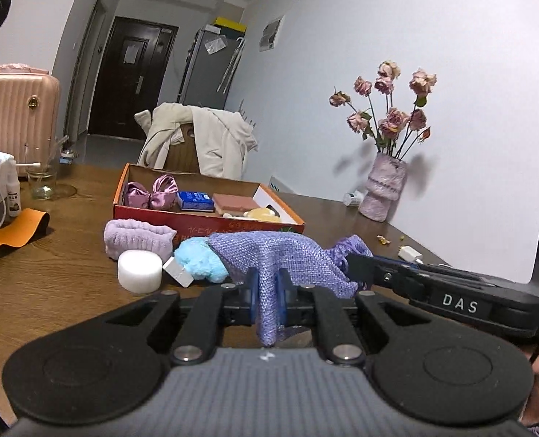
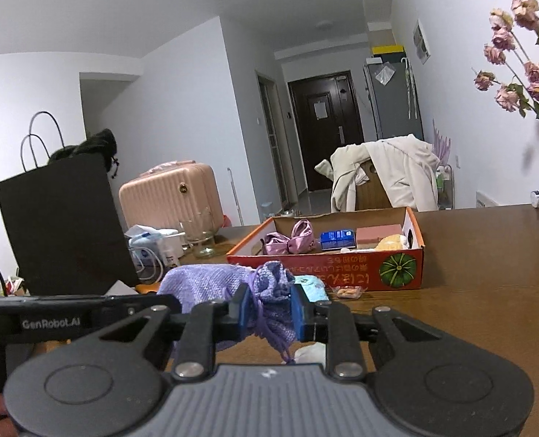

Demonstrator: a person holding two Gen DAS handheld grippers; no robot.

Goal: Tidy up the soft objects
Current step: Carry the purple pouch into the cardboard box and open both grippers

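Pouch [image 1: 269, 255]: lilac, coarse woven texture. Puff [image 1: 200, 260] at centre-left: sky blue. Headband [image 1: 138, 238]: pale purple, fuzzy. Disc [image 1: 140, 271]: white. Box [image 2: 327, 273], centre: red-orange with a green pumpkin print. Bow [image 1: 153, 195] inside: shiny pink-mauve. Suitcase [image 2: 171, 196]: ribbed pink. Table [image 2: 488, 273]: dark brown wood. Finger pads [image 2: 300, 315]: blue.

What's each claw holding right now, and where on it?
Both hold the purple knit pouch. The left claw pinches a fold of its body; the right claw clamps the gathered drawstring neck.
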